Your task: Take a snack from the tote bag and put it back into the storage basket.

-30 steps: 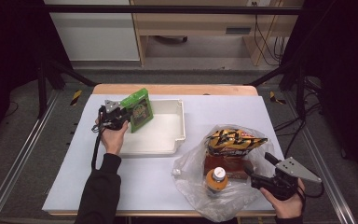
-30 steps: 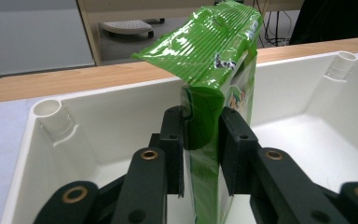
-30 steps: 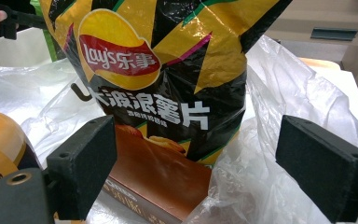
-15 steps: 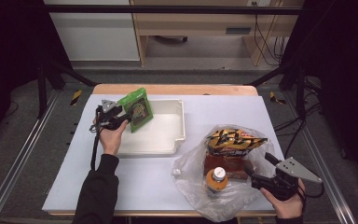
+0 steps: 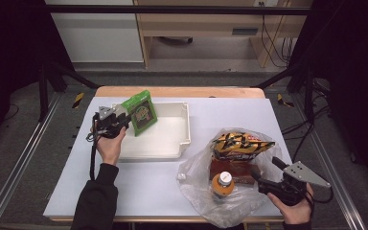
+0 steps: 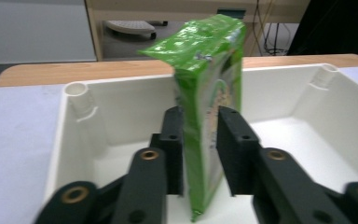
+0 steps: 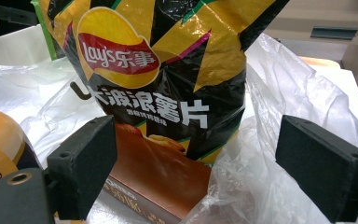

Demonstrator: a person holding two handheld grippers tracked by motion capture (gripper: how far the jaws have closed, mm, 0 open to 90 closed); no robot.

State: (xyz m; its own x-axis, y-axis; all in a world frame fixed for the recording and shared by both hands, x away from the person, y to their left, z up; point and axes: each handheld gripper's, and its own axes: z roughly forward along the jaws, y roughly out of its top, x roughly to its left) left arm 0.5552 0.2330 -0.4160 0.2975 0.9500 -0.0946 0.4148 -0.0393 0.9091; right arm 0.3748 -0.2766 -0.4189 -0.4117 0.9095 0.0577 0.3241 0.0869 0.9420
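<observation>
Over the white tray (image 5: 184, 125), at its left end, the left gripper (image 6: 199, 154) grasps the green packet (image 6: 209, 93), upright between its pads with the long axis vertical; its jaws have just been closing on it. Compared with a second ago, the packet sits slightly farther over the tray. Well apart, the right gripper (image 7: 205, 158) stands released before the chip bag (image 7: 154, 60).

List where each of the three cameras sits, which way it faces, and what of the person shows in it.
High view: above the person's side, facing forward and down; both forearms, left gripper and right gripper show.
Left gripper view: rides that gripper, facing along its jaws, pressed on the green packet over the white tray.
Right gripper view: faces along its open jaws at the chip bag.
High and left views share packet and tray.
</observation>
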